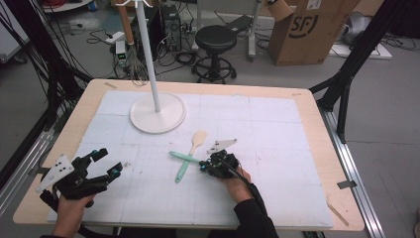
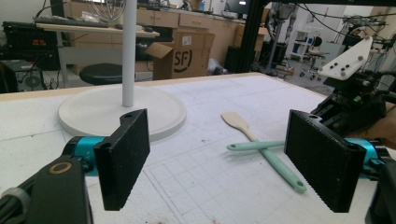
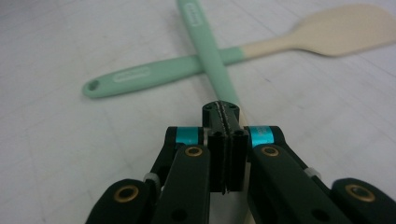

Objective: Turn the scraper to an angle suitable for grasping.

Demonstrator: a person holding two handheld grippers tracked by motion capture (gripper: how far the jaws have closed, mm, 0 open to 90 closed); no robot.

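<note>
Two utensils lie crossed on the white mat. A spatula (image 1: 197,140) (image 2: 238,122) (image 3: 336,30) has a beige head and a mint handle. Across it lies a second mint handle (image 1: 179,156) (image 2: 254,145) (image 3: 205,46). My right gripper (image 1: 203,165) (image 3: 223,112) is shut, its pads pressed together, and its tips sit low at the near end of that second handle, whose end is hidden under the jaws. In the left gripper view the right gripper (image 2: 355,93) stands at the right. My left gripper (image 1: 108,162) (image 2: 219,158) hovers wide open at the front left, with nothing between its pads.
A white stand (image 1: 157,115) (image 2: 122,112) with a round base and a tall pole rises at the back of the mat (image 1: 277,124). A thin wooden stick (image 1: 339,213) lies near the table's front right corner. A stool (image 1: 215,39) and a cardboard box (image 1: 307,29) stand on the floor beyond.
</note>
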